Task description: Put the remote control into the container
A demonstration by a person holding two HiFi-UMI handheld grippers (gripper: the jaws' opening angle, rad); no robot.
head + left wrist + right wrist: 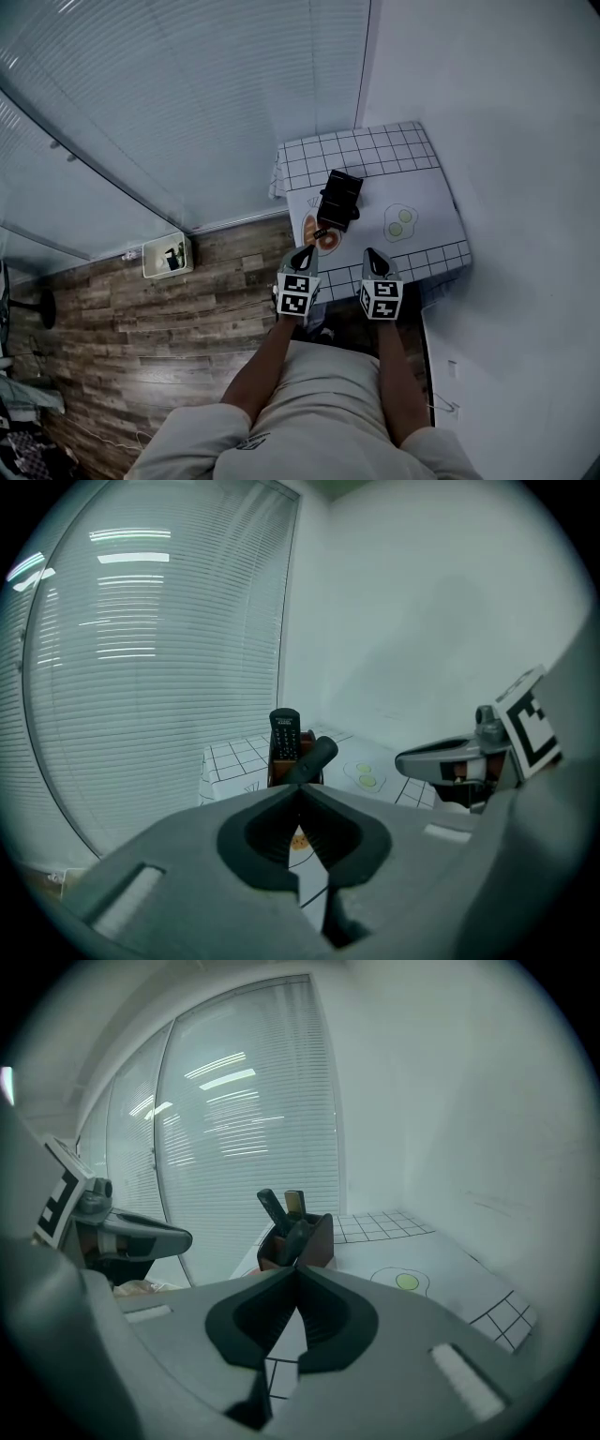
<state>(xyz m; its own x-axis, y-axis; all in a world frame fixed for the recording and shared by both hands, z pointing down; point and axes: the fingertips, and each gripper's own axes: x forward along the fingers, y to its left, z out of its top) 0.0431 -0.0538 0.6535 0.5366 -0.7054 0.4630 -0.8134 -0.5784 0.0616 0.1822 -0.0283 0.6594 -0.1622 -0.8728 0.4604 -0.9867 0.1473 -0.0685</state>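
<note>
A dark brown container [339, 199] stands on the white grid-patterned tablecloth [375, 155]. Black remote controls stick out of its top. In the left gripper view one remote [284, 731] stands upright in the container [277, 767] and another [316, 756] leans to the right. The right gripper view shows the container [320, 1236] with a remote [271, 1207] leaning left. My left gripper [305, 251] and right gripper [372, 253] hover side by side over the table's near edge, short of the container. Both are shut with nothing between the jaws [300, 786] [298, 1267].
A fried-egg print [401, 221] lies on the cloth right of the container, an orange round print [327, 240] just before it. White walls close in behind and to the right. Blinds [187, 103] run along the left. A small white box [168, 256] sits on the wooden floor.
</note>
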